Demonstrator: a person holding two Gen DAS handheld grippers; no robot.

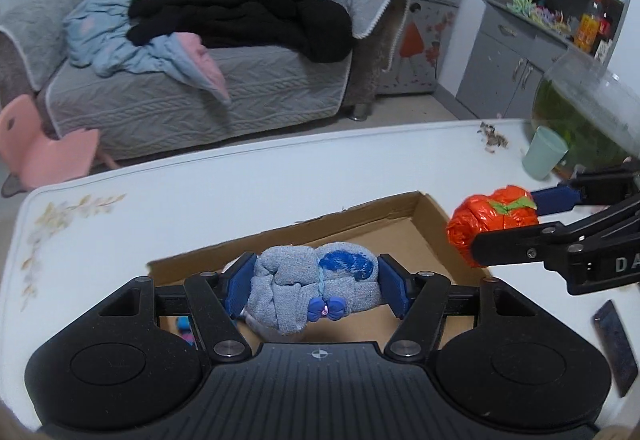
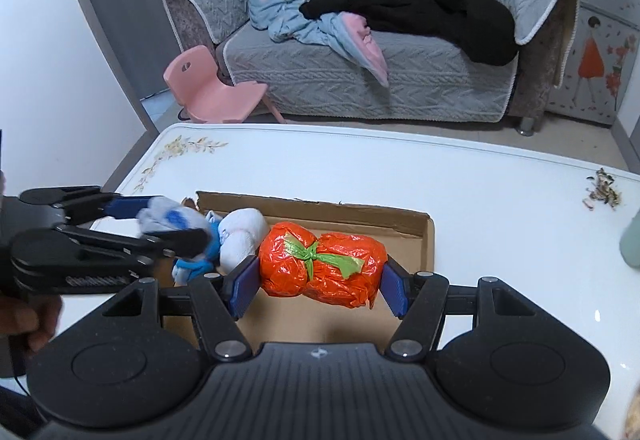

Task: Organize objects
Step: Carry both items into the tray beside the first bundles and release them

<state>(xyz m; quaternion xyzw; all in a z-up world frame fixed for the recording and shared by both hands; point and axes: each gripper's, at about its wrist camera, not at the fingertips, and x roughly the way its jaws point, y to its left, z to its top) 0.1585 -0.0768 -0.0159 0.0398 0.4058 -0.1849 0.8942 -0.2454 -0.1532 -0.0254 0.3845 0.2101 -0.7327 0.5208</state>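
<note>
Above the cardboard tray (image 2: 424, 228) with white-and-blue socks (image 2: 240, 236): left tongs (image 1: 316, 280) clamping grey socks (image 1: 304, 288), right tongs (image 2: 320, 280) an orange bundle (image 2: 320, 264).

Your left wrist view sits right behind the left gripper (image 1: 316, 286), close in, angled down over the cardboard tray (image 1: 434, 214) on the white table (image 1: 200, 200), facing the grey sofa (image 1: 192, 108) with the grey cabinet (image 1: 516, 56) at far right. Your right wrist view sits just behind the right gripper (image 2: 320, 276), same close downward tilt, facing the same sofa (image 2: 360, 88) from further right, pink chair (image 2: 208, 88) at left. Both share tray (image 2: 428, 236), table (image 2: 400, 168), sofa, and each catches the other gripper at its side edge.
</note>
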